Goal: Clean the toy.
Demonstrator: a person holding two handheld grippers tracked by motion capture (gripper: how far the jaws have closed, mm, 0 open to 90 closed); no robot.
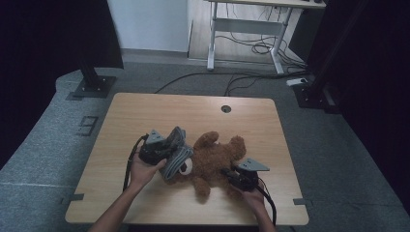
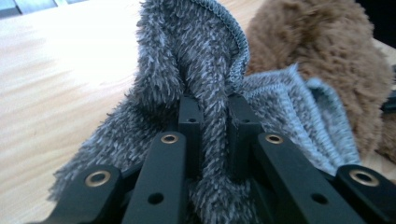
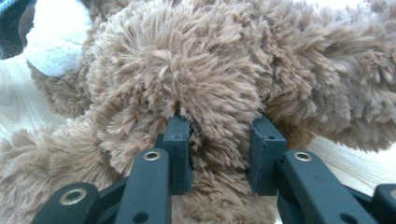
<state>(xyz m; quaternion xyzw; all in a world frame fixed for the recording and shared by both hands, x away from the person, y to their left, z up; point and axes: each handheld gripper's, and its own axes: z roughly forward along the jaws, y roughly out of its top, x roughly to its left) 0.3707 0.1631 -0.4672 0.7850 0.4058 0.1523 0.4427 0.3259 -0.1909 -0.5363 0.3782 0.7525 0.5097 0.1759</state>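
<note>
A brown teddy bear (image 1: 215,157) lies on its back in the middle of the wooden table (image 1: 145,116). A grey fluffy cloth (image 1: 175,153) drapes over its head, beside the white muzzle (image 1: 186,166). My left gripper (image 1: 170,145) is shut on a fold of that cloth (image 2: 212,107), which bunches up between its jaws. My right gripper (image 1: 226,172) is shut on a furry limb of the bear (image 3: 215,102), with brown fur bulging between the jaws. In the left gripper view the bear (image 2: 322,51) sits behind the cloth.
A round cable hole (image 1: 226,108) marks the table's far edge. Beyond the table stand a white desk frame (image 1: 246,29) with cables (image 1: 232,77) on the floor and a black stand (image 1: 92,82) at the left.
</note>
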